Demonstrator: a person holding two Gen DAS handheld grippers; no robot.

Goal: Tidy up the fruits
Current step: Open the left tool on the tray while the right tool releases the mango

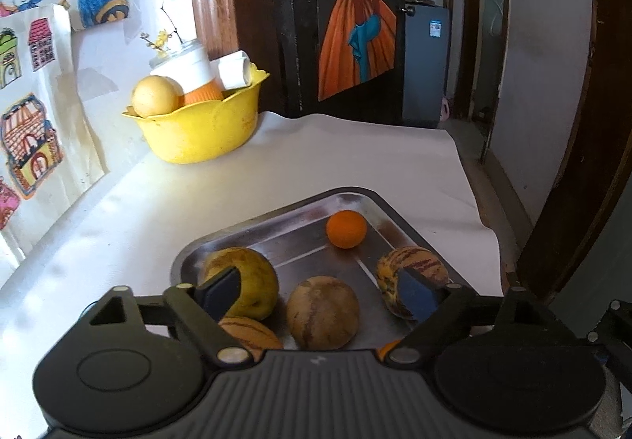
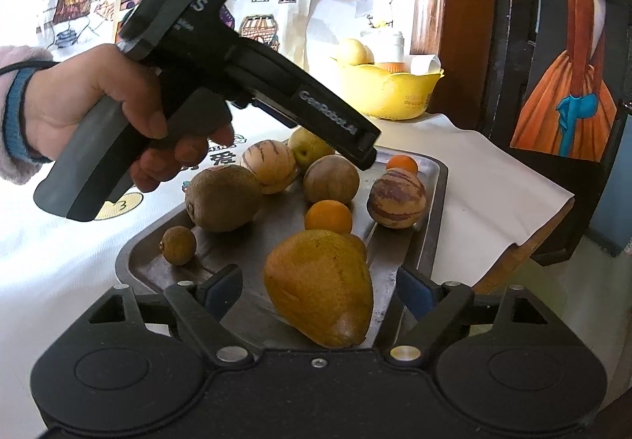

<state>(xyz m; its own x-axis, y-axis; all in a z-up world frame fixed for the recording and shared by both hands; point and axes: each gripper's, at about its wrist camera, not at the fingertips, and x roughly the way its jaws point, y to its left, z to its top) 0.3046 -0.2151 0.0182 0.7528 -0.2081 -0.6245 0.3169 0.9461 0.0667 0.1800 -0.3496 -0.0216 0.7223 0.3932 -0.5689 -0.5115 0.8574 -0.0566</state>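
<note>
On steel tray (image 2: pixel 436 198): two oranges (image 2: pixel 328 216); three striped melons (image 2: pixel 397 198)

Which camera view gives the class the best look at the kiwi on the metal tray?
The right wrist view: the kiwi lies whole and unobstructed at the tray's left edge, beside a striped fruit. The left wrist view does not show it.

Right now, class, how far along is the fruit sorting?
Done: nine fruits lie on the metal tray, among them the pear and kiwi. In hand: nothing; the right gripper straddles the pear with jaws open, and the left gripper is open. Left: perhaps the fruit in the yellow bowl.
</note>
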